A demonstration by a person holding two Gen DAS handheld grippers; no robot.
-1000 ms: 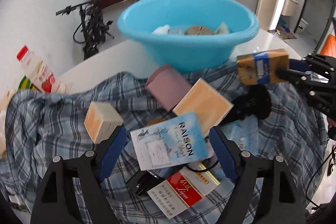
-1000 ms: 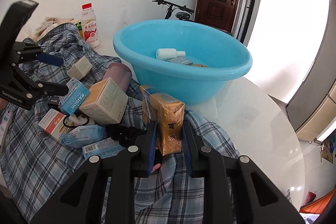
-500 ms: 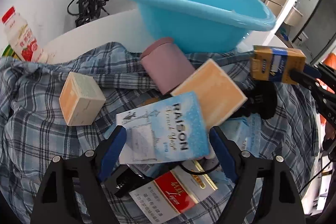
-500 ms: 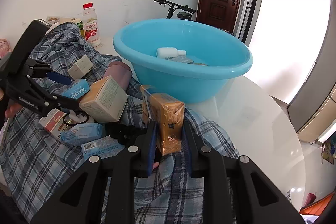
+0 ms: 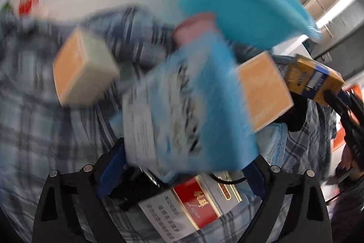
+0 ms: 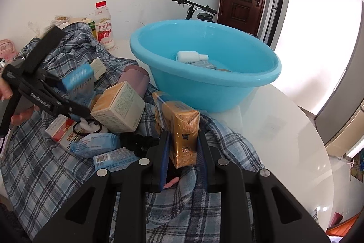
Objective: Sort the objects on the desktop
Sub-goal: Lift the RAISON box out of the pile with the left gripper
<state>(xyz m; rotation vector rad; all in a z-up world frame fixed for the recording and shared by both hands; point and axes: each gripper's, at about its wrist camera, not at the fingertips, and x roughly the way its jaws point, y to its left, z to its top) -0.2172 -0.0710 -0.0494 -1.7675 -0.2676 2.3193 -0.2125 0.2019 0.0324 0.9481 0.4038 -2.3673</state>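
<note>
The right gripper (image 6: 183, 147) is clamped on a gold pack (image 6: 182, 129), held upright just above the plaid cloth (image 6: 45, 174) and short of the blue basin (image 6: 204, 74). The left gripper (image 5: 182, 165) has its fingers set against the two sides of a light blue box (image 5: 188, 111); the view is blurred, so a firm hold looks likely but I cannot tell for sure.

The step in hand seems to be carrying both items to the basin. To do it well, keep each squeeze steady, lift clear over the rim, and let go low inside so nothing bounces out. Lead with the right one, since it is nearer the rim, and keep the two tools apart.

Counted: one basin, holding one white bottle (image 6: 191, 56) and at least two more items I cannot make out; two tan boxes (image 5: 84, 67) on the cloth; one red and white box (image 5: 193, 204); one pink cup (image 6: 136, 79); one milk bottle (image 6: 104, 26) behind
</note>
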